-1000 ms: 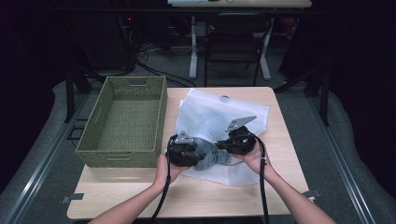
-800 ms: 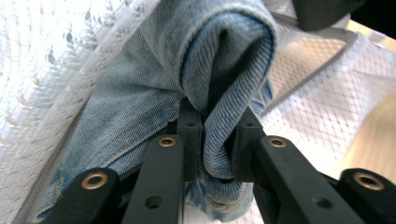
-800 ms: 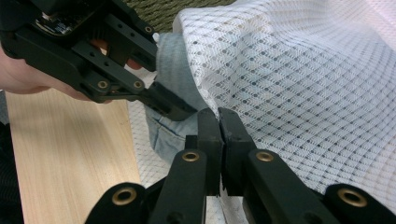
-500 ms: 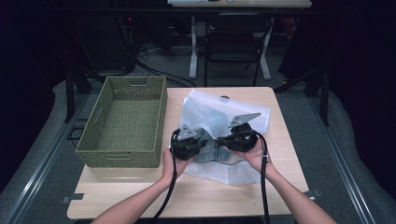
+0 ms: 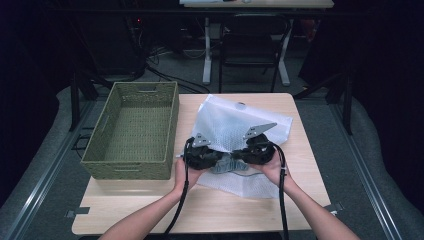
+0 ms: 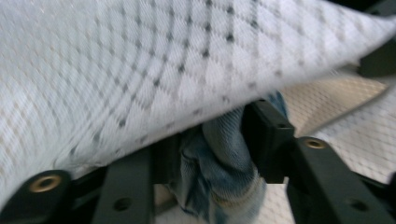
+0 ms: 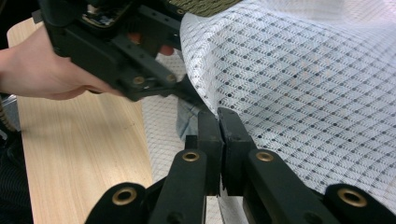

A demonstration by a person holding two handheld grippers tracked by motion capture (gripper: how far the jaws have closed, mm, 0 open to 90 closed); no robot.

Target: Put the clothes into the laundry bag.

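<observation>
The blue denim cloth sits at the near open edge of the white mesh bag, half under its upper layer, and my left gripper has its jaws closed around a bunched fold of it. My right gripper has its jaws pressed nearly together on the edge of the bag's upper layer, holding it raised just beside the cloth. In the right gripper view my left hand comes in beside the bag, over the bare wood.

As I judge it, the work is about midway: the bag's mouth is held open and the cloth is partly inside, but a good part of it hangs out toward me. What is left is to push the cloth deeper under the mesh, let go of it, then lay the bag's edge down.

The bag lies flat on the bench. The green woven basket stands just left of the bag, with nothing in it.
</observation>
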